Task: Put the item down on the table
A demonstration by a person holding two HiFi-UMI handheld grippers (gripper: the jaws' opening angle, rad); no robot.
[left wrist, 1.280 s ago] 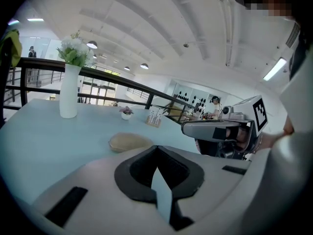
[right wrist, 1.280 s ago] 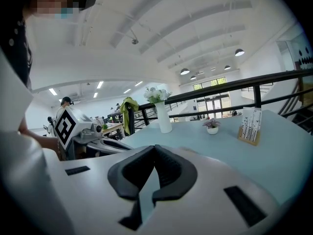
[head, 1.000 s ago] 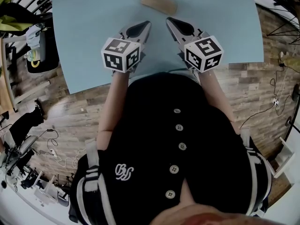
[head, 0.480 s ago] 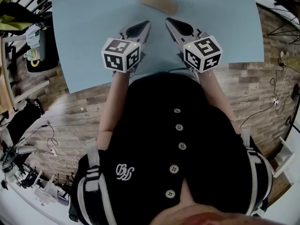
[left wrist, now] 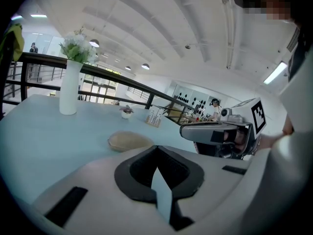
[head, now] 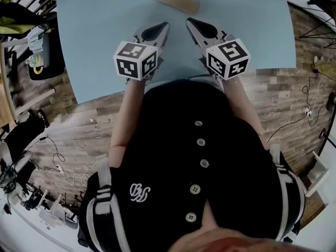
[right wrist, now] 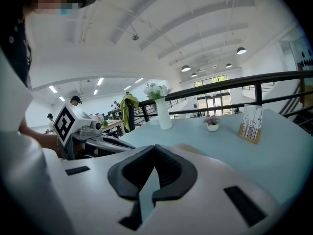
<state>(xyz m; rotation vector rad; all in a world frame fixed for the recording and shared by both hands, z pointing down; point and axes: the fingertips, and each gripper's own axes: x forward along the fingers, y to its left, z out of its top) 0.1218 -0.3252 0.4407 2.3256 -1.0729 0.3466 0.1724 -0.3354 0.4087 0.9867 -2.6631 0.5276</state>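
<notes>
looks to us like the put-down part is done: the tan oval item (head: 178, 0) lies flat on the pale blue tabletop (head: 100, 41) by itself, with nothing touching it. our left tongs (head: 164, 26) are clenched with nothing in them, and the right tongs (head: 190, 22) are pinched together and empty too. both hang side by side over the near part of the tabletop, tips aimed at the item, which sits just beyond them, roughly in line with the gap between the two. next move, we reckon, is only pulling both back without bumping it.
</notes>
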